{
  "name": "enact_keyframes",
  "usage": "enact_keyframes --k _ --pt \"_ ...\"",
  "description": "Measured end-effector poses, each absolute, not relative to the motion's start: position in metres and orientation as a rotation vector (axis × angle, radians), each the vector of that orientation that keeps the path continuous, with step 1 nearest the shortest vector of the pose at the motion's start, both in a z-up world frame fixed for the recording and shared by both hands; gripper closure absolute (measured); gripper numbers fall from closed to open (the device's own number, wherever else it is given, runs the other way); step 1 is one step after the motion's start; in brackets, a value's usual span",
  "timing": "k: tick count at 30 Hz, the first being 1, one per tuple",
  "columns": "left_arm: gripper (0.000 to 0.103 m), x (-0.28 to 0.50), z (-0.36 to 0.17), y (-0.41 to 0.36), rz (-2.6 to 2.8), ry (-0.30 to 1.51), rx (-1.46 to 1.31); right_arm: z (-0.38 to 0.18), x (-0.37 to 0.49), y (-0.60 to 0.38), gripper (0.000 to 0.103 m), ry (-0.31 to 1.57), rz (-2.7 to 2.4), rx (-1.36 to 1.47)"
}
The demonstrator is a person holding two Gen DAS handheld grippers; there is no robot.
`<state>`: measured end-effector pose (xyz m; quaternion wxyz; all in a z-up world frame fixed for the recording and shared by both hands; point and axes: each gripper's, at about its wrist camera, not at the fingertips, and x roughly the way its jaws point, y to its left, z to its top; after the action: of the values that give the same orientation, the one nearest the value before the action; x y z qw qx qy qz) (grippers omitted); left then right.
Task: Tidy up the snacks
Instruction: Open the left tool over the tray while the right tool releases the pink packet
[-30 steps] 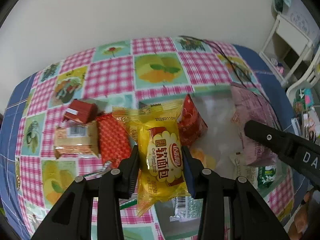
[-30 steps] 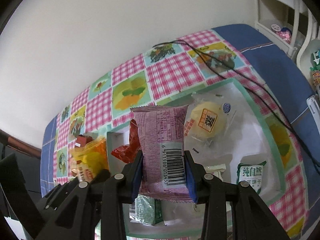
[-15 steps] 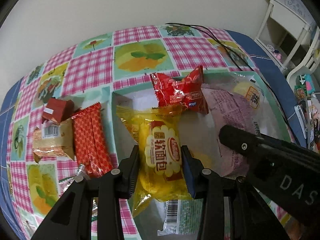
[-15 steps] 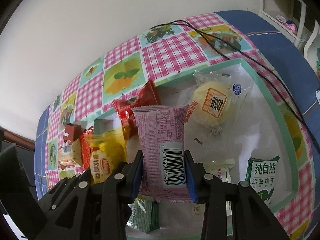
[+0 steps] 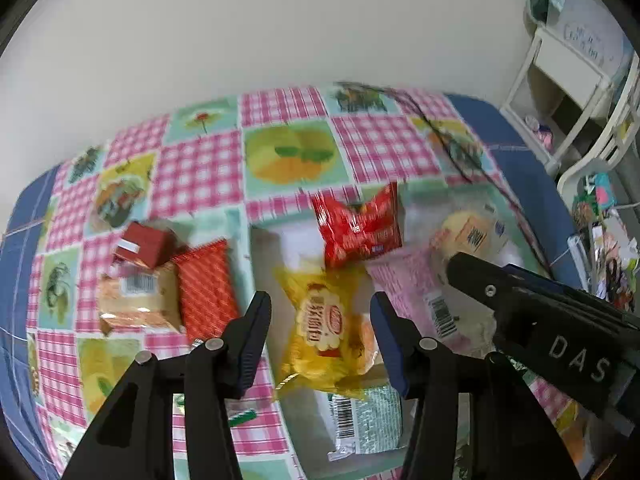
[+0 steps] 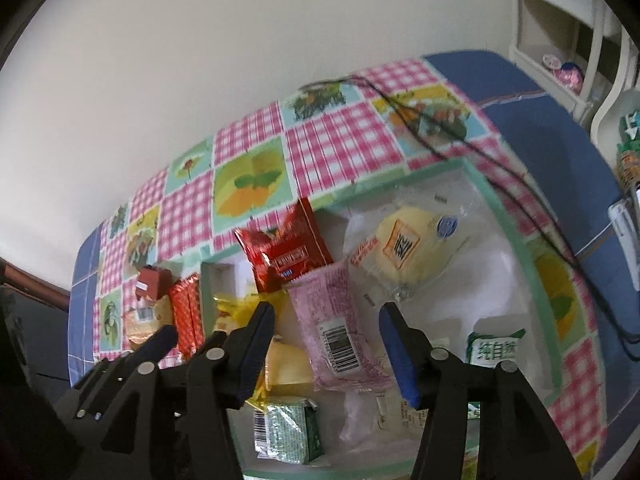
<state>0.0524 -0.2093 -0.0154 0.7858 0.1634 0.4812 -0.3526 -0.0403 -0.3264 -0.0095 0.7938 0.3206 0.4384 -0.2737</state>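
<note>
Yellow bread pack [image 5: 326, 330] and pink pack [image 6: 334, 324] are lying in the tray [image 6: 516, 240], each between the spread, empty jaws of left gripper [image 5: 320, 332] and right gripper [image 6: 326, 340]; checked cloth [image 5: 192, 168] is covering the table beside a white wall [image 5: 240, 32].

Checked fruit-print tablecloth [image 5: 192, 172] w/ black cable [image 6: 460, 144] across it, white shelf unit [image 5: 560, 76] (far right).

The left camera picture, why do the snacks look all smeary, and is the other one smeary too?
Left wrist view: motion blur smears the yellow bread packet and red packet. Right wrist view: milder blur, the pink packet barcode still shows; both bend the table like a fishbowl.
</note>
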Motion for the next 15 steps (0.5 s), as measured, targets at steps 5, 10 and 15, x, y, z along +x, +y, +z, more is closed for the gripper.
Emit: enact_keyframes --k 5,10,15 --pt "0.049 0.062 0.005 -0.193 -0.728 1.013 0.308 0.014 -0.044 -0.324 0.044 0.914 -0.607 0.652" --pt "0.049 0.075 0.005 -0.181 -0.686 1.031 0.278 0.022 -0.045 -0.322 0.044 0.905 -0.609 0.637" --pt "0.049 0.084 -0.003 -0.175 -0.656 1.051 0.258 0.008 -0.042 -0.323 0.045 0.942 -0.610 0.649"
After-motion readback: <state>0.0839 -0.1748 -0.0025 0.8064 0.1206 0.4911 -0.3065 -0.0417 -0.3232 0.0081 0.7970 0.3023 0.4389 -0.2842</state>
